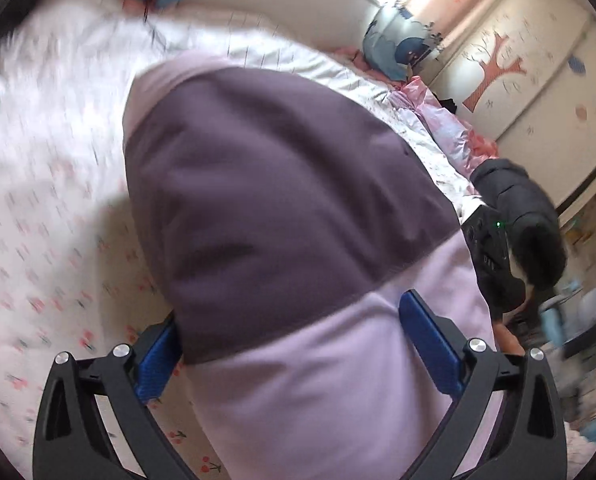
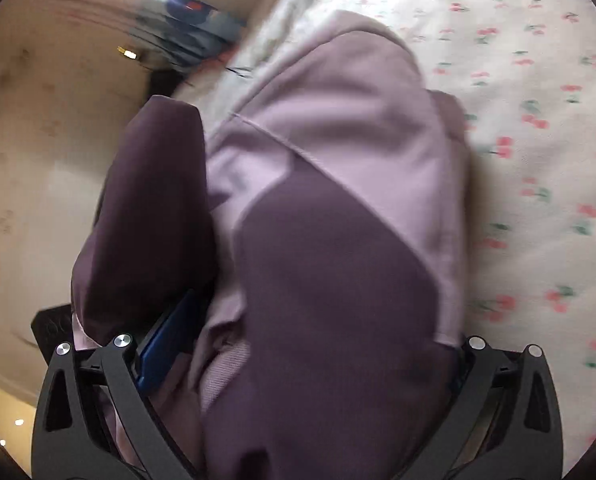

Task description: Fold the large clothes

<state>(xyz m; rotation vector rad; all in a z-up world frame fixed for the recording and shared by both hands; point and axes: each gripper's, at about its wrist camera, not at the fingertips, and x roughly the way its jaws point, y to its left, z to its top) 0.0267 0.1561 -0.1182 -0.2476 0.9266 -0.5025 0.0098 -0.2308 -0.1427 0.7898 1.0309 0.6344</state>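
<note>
In the left wrist view, my left claw [image 1: 294,340] has its blue pads [image 1: 429,344] wide apart, and the purple and lilac garment [image 1: 282,184] lies between them and stretches far over the cherry-print bed sheet [image 1: 38,240]. At the right, my other hand in a dark sleeve [image 1: 525,216] holds a black device. In the right wrist view, my right claw [image 2: 298,344] also stands apart; the same garment [image 2: 329,240] fills the gap and covers the right pad, so I cannot tell if it is gripped.
</note>
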